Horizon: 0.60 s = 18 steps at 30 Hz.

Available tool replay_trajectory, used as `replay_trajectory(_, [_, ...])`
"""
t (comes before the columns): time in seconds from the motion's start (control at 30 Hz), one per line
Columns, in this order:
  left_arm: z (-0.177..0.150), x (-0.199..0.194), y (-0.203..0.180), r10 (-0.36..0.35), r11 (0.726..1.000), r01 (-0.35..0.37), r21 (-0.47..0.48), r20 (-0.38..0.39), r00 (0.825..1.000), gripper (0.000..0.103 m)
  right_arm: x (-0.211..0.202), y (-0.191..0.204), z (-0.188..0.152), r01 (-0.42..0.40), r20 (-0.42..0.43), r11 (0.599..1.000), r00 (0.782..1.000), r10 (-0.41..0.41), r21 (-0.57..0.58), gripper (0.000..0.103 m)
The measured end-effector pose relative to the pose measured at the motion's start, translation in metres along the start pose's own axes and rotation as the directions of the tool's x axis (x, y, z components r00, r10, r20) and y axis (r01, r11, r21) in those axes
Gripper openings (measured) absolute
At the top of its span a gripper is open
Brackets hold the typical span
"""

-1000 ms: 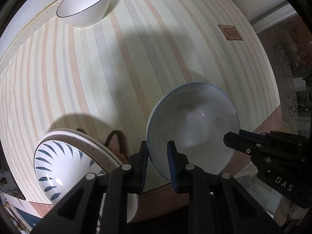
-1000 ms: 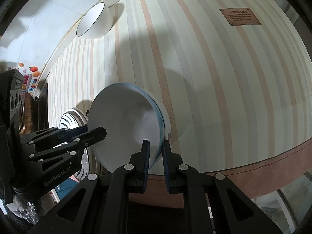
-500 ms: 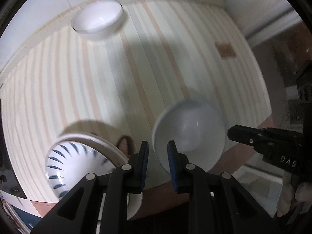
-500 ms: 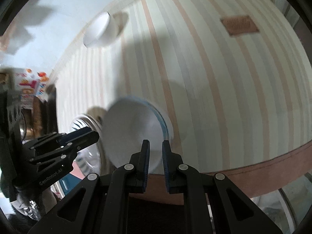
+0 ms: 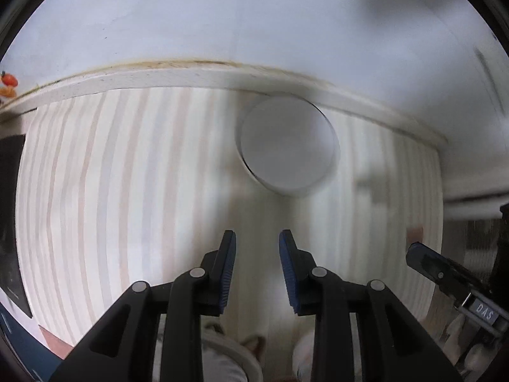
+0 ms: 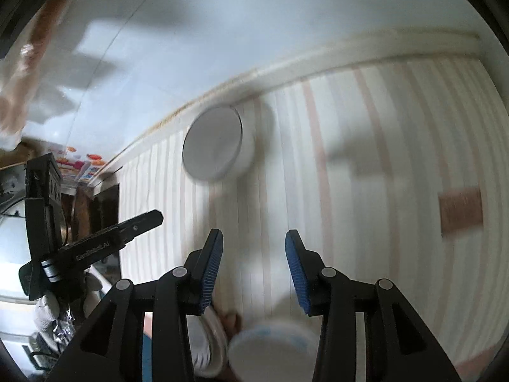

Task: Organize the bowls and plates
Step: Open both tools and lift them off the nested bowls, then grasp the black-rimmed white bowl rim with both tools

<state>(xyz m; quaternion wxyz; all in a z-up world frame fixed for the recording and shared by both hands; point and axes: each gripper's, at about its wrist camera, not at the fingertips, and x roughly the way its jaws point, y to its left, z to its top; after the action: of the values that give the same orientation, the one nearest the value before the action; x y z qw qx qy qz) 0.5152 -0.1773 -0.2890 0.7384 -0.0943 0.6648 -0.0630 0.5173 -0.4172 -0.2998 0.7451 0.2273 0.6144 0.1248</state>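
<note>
Two tools, both with nothing between the pads: my left tool [image 5: 257, 269] and right tool [image 6: 253, 270] have just been opening. The white bowl [image 5: 286, 146] sits by the far edge of the striped table [image 5: 111, 191], mouth up. The blue-rimmed bowl [image 6: 270, 353] rests upright below my right tool.

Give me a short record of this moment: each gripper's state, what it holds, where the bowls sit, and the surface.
left gripper: open, nothing between the jaws, which have just been opening
right gripper: open, empty, jaws just been opening
white bowl: far side of the striped tablecloth, near the wall
blue-rimmed bowl: set down at the near edge, below the right gripper
patterned plate: beside that bowl; contact unclear
image: blurred
</note>
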Motion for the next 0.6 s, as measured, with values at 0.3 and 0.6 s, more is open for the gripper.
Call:
replay_trajectory(0.3, [0.06, 0.046, 0.026, 0.005, 0.996, -0.011, -0.086, -0.068, 0.998, 0.026, 0.077, 0.026, 0.082, 0.091, -0.013, 0.994, 0.996, -0.092, -0.056, 0.044])
replay_trajectory(0.6, [0.072, 0.089, 0.014, -0.065, 0.996, 0.057, -0.071, -0.118, 0.991, 0.02, 0.138, 0.021, 0.1, 0.135, -0.116, 0.987, 0.983, -0.144, -0.086, 0.013])
